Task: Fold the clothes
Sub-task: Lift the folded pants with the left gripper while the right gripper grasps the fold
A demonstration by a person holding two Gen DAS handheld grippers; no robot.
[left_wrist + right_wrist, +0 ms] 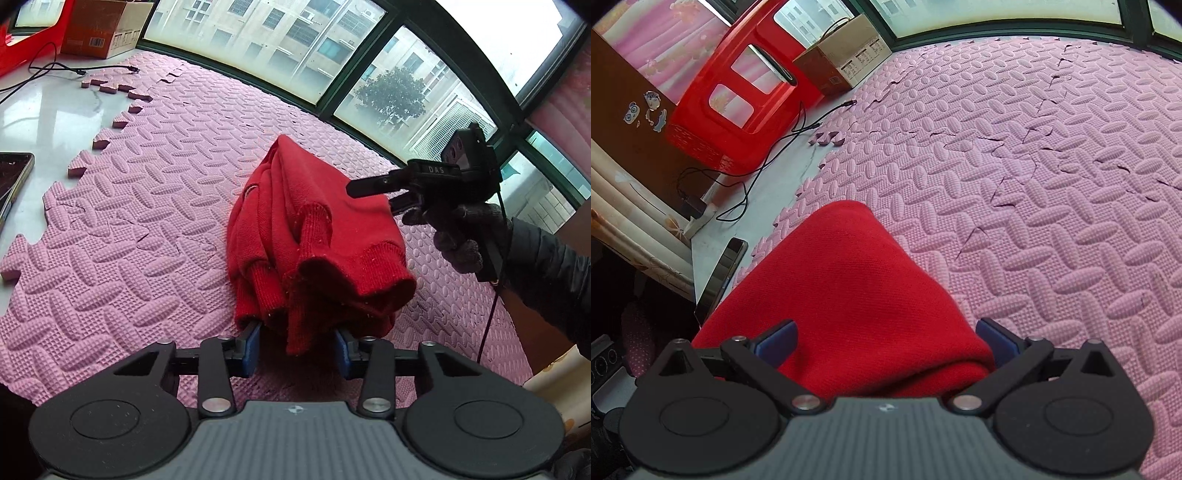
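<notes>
Left gripper [297, 347]: blue fingers [252, 345] stand apart, with a hanging fold of the red sweater [314, 243] draped down between them; the cloth brushes the inner faces but I cannot see it pinched, so I read this side as straddling, not clamping. Right gripper [886, 343]: its blue fingers [779, 341] are spread wide on either side of a thick bundle of the same sweater, which fills the whole gap; whether the pads press the knit or only flank it cannot be told from its own view. In the left wrist view the right gripper [373, 194] sits at the sweater's far right edge, held by a gloved hand [456, 240] in a dark sleeve. The sweater is bunched into a tall heap on the pink foam mat [129, 206], ribbed cuffs and hem tumbling toward the left gripper, its peak pointing away. Judgement: both tools bracket the heap from opposite sides so it can be gathered and spread; nothing is laid flat yet, so folding is at its start. Left of the sweater, off the mat's jigsaw edge, lies a phone [13, 184]; beyond the sweater, a cardboard box [105, 27] and a black cable [55, 70]
</notes>
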